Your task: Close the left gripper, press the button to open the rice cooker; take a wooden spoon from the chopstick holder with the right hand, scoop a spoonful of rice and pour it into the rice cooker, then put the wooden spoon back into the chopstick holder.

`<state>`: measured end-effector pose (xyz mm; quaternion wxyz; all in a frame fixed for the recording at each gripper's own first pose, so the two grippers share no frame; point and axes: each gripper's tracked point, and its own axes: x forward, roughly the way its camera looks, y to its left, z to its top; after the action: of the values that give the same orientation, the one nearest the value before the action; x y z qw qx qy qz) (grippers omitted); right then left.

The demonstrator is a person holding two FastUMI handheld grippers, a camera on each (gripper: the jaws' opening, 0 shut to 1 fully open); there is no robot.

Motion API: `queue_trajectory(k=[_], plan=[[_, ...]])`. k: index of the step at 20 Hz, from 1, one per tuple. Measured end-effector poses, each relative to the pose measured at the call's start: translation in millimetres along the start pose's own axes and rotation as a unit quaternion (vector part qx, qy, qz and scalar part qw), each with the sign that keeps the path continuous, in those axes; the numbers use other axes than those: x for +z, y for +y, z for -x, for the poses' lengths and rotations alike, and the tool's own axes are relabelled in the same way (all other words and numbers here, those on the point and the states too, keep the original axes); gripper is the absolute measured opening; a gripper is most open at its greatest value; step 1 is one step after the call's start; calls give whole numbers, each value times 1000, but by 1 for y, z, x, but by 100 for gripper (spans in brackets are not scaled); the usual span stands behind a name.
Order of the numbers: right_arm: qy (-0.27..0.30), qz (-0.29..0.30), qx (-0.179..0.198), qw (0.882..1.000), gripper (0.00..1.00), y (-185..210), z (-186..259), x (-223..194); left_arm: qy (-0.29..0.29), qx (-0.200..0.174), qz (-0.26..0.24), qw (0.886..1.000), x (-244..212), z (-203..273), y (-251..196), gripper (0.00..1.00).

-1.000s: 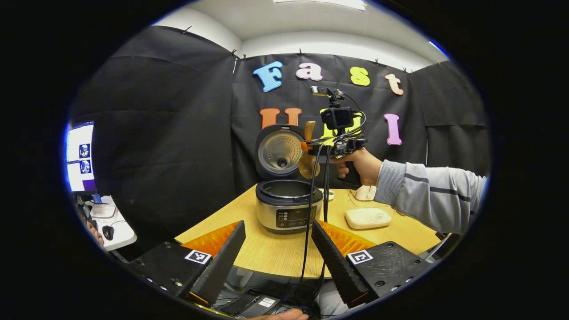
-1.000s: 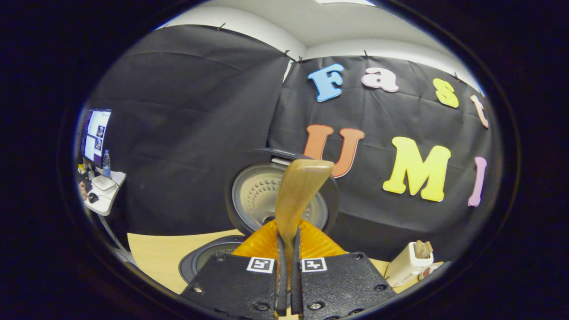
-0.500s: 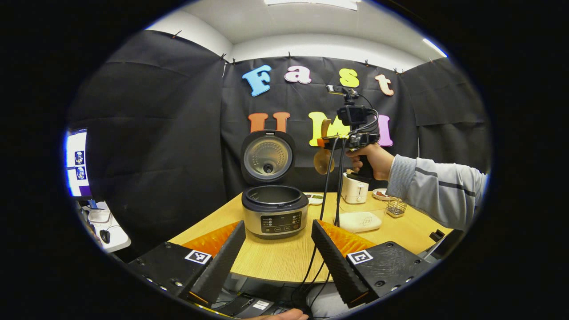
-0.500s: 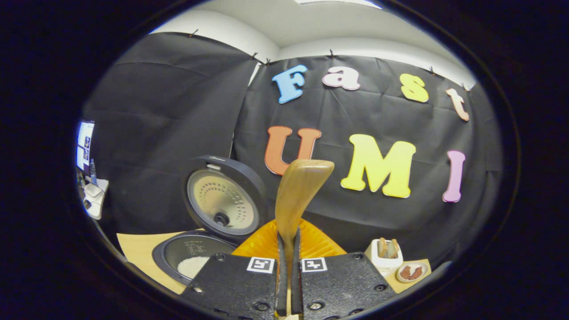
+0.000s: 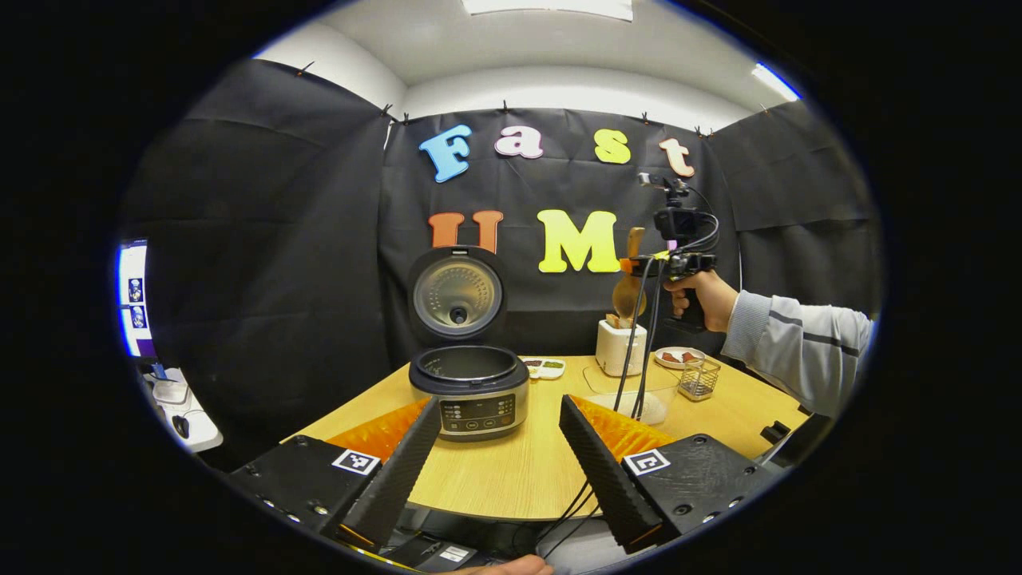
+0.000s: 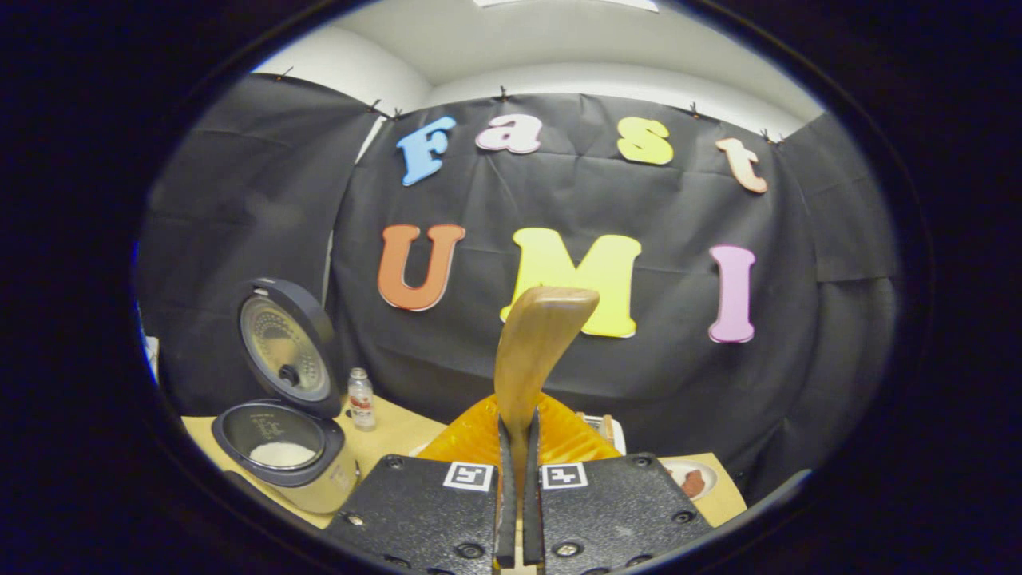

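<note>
The wooden spoon (image 6: pixel 533 351) is standing upright at the centre of the right gripper view, its handle pinched between the two fingers of the right claw (image 6: pixel 517 479), which is closing tightly on it. In the left gripper view the spoon's bowl (image 5: pixel 628 294) is hanging just above the chopstick holder (image 5: pixel 620 348), right of centre. The rice cooker (image 5: pixel 471 387) is sitting on the bench (image 5: pixel 511 471) with its lid up; the right gripper view is showing white rice (image 6: pixel 281 454) inside, lower left. The left claw (image 5: pixel 499 447) is gaping wide, holding nothing.
</note>
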<state>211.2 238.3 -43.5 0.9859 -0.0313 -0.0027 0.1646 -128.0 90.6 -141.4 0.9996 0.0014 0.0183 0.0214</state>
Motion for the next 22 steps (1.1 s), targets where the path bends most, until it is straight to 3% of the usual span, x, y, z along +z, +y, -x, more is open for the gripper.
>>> queue_trajectory(k=[5,9,13,22], plan=[[12,-13,-63,998,9,-91,15,-22,3,-12,-14,1000,0,-4,-21,96],[20,-8,-92,996,9,-140,34,-40,-1,-22,-10,1000,3,-4,-34,95],[24,-5,-112,993,9,-171,48,-55,-1,-24,-4,1000,3,-5,-41,96],[58,-42,-108,992,10,-190,58,-124,4,-26,-10,1000,-2,-23,-56,96]])
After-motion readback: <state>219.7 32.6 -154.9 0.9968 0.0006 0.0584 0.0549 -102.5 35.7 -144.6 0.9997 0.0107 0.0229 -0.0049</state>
